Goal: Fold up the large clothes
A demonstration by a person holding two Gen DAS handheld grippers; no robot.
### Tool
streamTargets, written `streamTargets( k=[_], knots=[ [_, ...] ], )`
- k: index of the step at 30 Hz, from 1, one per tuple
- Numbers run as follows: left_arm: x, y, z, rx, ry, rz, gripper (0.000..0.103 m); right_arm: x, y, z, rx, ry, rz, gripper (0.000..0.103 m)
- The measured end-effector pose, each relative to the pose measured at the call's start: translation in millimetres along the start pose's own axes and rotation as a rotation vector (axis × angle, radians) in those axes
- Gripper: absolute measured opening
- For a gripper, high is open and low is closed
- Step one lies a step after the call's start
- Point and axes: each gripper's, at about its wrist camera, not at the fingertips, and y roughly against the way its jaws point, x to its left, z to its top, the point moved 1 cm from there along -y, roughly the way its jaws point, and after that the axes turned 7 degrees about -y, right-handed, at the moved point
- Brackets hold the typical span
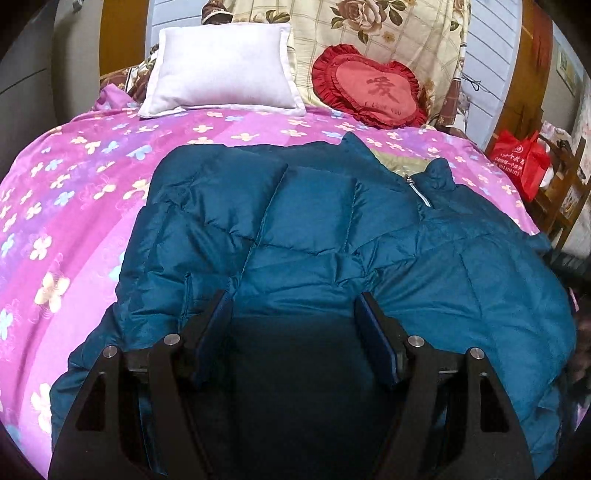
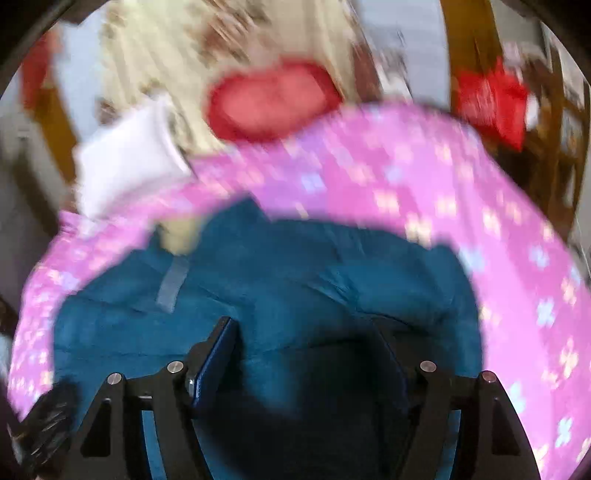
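Note:
A large teal quilted puffer jacket (image 1: 314, 229) lies spread on a bed, collar and silver zipper (image 1: 419, 192) toward the far right. My left gripper (image 1: 293, 306) is open and sits low over the jacket's near part, with fabric between the wide-apart fingers. The right wrist view is motion-blurred. There the jacket (image 2: 277, 280) fills the lower middle, and my right gripper (image 2: 306, 332) is open just above it, jaws wide apart, nothing held.
The bed has a pink flowered cover (image 1: 74, 206). A white pillow (image 1: 221, 70), a red heart cushion (image 1: 369, 86) and a floral quilt (image 1: 388, 29) lie at the head. A red bag (image 1: 521, 162) on wooden furniture stands right of the bed.

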Motion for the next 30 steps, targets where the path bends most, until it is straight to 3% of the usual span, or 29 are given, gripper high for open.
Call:
streamTargets(
  k=[5,8,11,14,19,23,25,26,29,30],
  knots=[
    [0,-1,1,0.007,0.004,0.01,0.071,-1,3,-5,-0.035,0.003,-0.004,0.071],
    [0,-2,1,0.013,-0.003,0.021,0.071,-5,48,-15,-0.134,-0.017,0.03,0.071],
    [-2,-2,2,0.011,-0.016,0.029,0.071,-3,87,-46,-0.166,-0.027,0.061,0.071],
    [-1,19,3,0.005,-0.04,0.092,0.071,4,113,-96,-0.167,0.0,0.041,0.071],
    [10,75,-13,-0.05,0.011,0.066,0.071,5,134,-148,-0.216,0.023,0.039,0.071],
    [5,77,-33,-0.011,0.022,0.013,0.071,5,147,-177,-0.283,0.013,0.044,0.074],
    [-5,61,-44,0.03,-0.039,0.06,0.072,7,134,-182,-0.207,0.026,-0.027,0.076],
    [-8,50,-49,0.056,-0.068,0.079,0.078,8,123,-183,-0.143,0.033,-0.04,0.076],
    [-3,43,-53,0.069,-0.029,0.058,0.082,5,102,-187,-0.033,0.04,-0.019,0.078],
    [-1,45,-52,0.063,-0.016,0.062,0.082,5,101,-188,-0.032,0.052,-0.022,0.078]
  ],
)
